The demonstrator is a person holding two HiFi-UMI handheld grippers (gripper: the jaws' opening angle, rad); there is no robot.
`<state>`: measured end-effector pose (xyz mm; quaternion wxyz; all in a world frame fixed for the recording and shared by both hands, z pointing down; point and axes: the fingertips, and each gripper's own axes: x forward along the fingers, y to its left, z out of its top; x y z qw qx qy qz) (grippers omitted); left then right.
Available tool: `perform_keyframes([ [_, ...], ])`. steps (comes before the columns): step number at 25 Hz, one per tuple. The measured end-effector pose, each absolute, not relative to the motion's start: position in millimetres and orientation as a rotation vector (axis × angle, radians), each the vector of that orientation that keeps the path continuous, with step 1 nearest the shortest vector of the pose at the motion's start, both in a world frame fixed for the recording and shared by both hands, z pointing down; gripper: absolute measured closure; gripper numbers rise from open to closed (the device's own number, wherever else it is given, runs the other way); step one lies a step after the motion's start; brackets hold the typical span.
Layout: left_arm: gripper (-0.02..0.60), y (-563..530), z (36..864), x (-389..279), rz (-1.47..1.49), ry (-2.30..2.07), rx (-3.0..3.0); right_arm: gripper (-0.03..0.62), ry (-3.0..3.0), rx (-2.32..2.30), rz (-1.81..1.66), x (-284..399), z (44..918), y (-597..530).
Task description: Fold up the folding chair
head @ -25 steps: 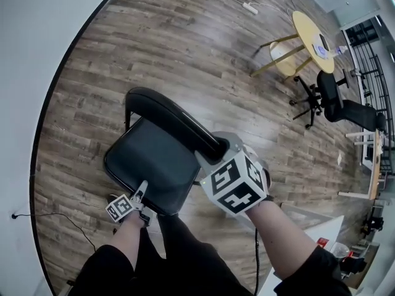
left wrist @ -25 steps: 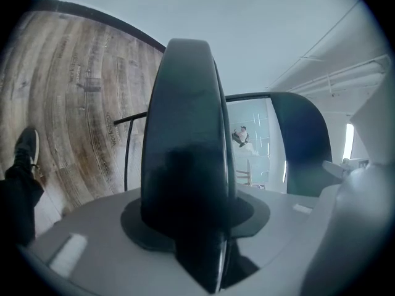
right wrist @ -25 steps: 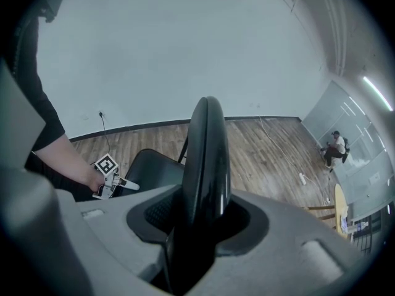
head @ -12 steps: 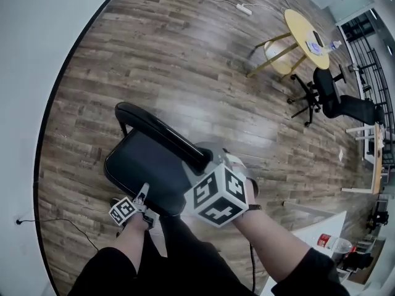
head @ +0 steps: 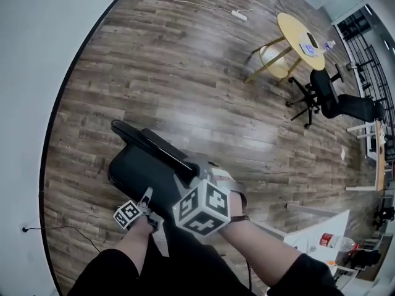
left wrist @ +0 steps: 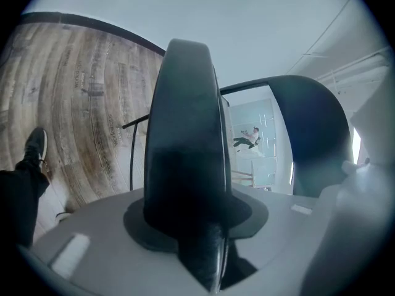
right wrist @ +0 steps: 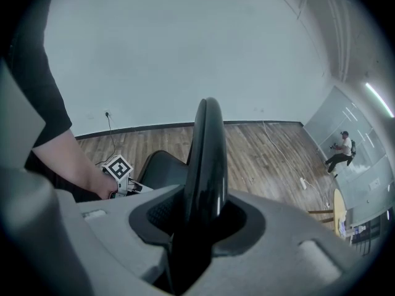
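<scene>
Down on the wooden floor (head: 185, 73), just before the person's legs, stood the folding chair (head: 145, 168). At its near side the left gripper (head: 145, 195) clamped the seat (left wrist: 185, 153) edge, jaws just then closing tighter on it. Beside it the right gripper (head: 194, 164) gripped the backrest (right wrist: 207, 165), jaws likewise closing tighter.

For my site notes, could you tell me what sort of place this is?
Probably an open office or lab room: wood-plank floor, a round yellow table with a black swivel office chair beside it, and a plain white wall.
</scene>
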<state>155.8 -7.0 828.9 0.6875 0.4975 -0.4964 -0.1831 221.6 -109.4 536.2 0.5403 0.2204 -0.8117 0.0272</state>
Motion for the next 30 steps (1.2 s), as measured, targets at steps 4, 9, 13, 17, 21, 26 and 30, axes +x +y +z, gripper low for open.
perform_keyframes([
  [4, 0.417, -11.9, 824.0, 157.7, -0.407, -1.118, 1.111, 0.471, -1.929, 0.523, 0.056, 219.3, 535.4, -106.6],
  [9, 0.422, -18.6, 815.8, 163.0, -0.41, -1.119, 1.109, 0.472, -1.927, 0.524, 0.044, 218.6, 533.3, -104.2],
  [13, 0.428, -24.1, 809.5, 165.2, -0.409, -1.121, 1.109, 0.476, -1.929, 0.521, 0.039, 214.0, 532.8, -97.9],
  [17, 0.432, -29.8, 801.6, 168.2, -0.411, -1.119, 1.11, 0.483, -1.938, 0.507, 0.048, 209.3, 531.7, -90.0],
  [21, 0.439, -36.3, 792.4, 171.1, -0.411, -1.12, 1.112, 0.491, -1.941, 0.498, 0.047, 205.5, 529.8, -83.9],
  [26, 0.445, -46.0, 784.0, 178.1, -0.41, -1.114, 1.115, 0.493, -1.936, 0.497, 0.038, 205.5, 529.3, -82.1],
  [30, 0.446, -55.1, 779.1, 179.1, -0.409, -1.115, 1.115, 0.494, -1.936, 0.495, 0.03, 203.9, 528.2, -83.6],
])
